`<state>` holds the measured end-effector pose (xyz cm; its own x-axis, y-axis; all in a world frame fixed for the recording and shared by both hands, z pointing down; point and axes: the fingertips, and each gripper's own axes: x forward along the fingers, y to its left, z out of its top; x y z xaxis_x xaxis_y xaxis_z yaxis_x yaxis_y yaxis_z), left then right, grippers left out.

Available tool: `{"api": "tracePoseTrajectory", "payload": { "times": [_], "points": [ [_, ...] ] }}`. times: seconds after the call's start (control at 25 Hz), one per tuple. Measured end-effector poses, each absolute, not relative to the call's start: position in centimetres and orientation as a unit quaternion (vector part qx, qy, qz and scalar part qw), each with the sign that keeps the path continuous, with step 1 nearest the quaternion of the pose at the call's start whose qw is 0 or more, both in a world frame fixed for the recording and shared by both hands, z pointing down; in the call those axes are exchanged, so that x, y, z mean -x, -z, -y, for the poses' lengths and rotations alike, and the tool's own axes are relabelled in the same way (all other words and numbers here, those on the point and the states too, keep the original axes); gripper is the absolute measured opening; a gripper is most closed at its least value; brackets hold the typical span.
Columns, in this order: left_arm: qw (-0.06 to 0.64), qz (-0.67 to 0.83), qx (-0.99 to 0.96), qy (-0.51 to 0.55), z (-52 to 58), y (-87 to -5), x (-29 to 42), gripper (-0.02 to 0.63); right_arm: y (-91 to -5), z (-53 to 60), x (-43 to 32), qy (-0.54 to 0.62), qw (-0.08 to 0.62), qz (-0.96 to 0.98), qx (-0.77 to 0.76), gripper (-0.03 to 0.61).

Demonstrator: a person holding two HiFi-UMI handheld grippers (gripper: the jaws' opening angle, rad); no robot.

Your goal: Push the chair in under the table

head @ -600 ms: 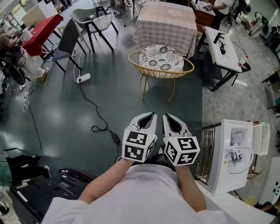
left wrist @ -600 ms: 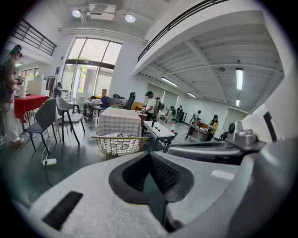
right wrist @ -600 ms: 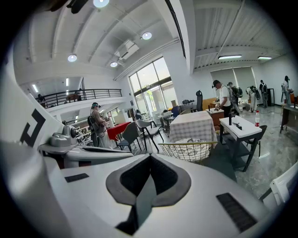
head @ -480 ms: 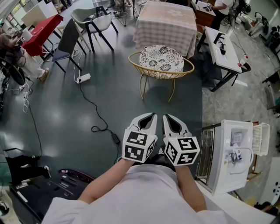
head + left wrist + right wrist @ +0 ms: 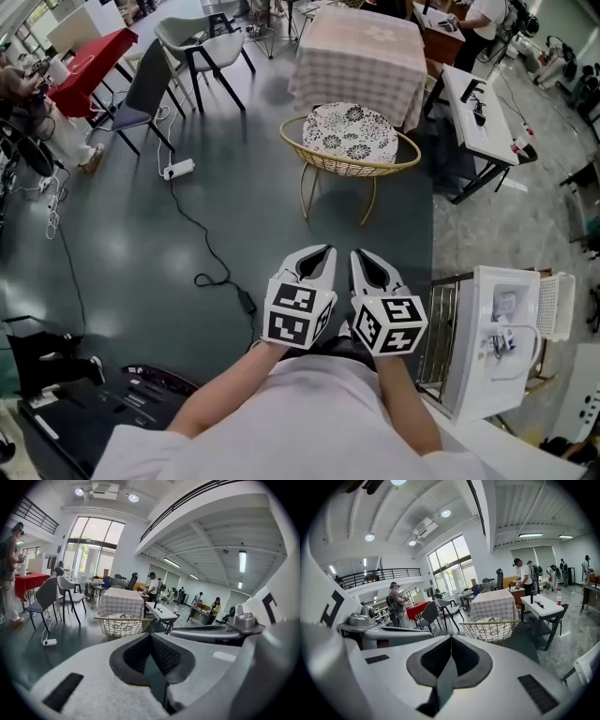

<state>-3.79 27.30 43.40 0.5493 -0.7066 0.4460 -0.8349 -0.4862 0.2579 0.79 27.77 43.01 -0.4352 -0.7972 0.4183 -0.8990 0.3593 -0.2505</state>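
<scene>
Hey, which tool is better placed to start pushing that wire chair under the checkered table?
Right, but only narrowly. Both tools are shut, empty and side by side, well short of the wire chair. The right tool lines up closer to the chair's middle than the left tool.

A high-ceilinged workshop hall: white workbench (image 5: 487,117), scattered chairs (image 5: 187,37), mezzanine railing (image 5: 379,576).

The left gripper (image 5: 325,251) and the right gripper (image 5: 357,255) are held side by side close to the body, each with its jaws together and nothing between them. The wire chair (image 5: 349,168), fitted with a patterned cushion (image 5: 350,131), is seen well apart from them on the dark floor (image 5: 141,253), just before the cloth-covered table (image 5: 361,56).
</scene>
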Motion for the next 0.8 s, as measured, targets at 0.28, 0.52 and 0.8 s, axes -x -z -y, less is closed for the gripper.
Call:
{"api": "tracePoseTrajectory", "payload": {
  "times": [0.28, 0.52, 0.8],
  "points": [
    [0.224, 0.449, -0.853, -0.143, -25.9, -43.4, 5.8, 0.005, -43.4, -26.2, -0.2, -0.237, 0.109, 0.803, -0.536, 0.005],
    [0.228, 0.447, -0.854, -0.140, -24.7, -43.7, 6.5, 0.005, -43.6, -25.2, 0.6, -0.232, 0.112, 0.803, -0.537, 0.005],
    [0.238, 0.448, -0.850, -0.143, -23.3, -44.3, 6.6, 0.005, -44.0, -23.7, 1.1, -0.234, 0.114, 0.808, -0.529, 0.005]
  ]
}}
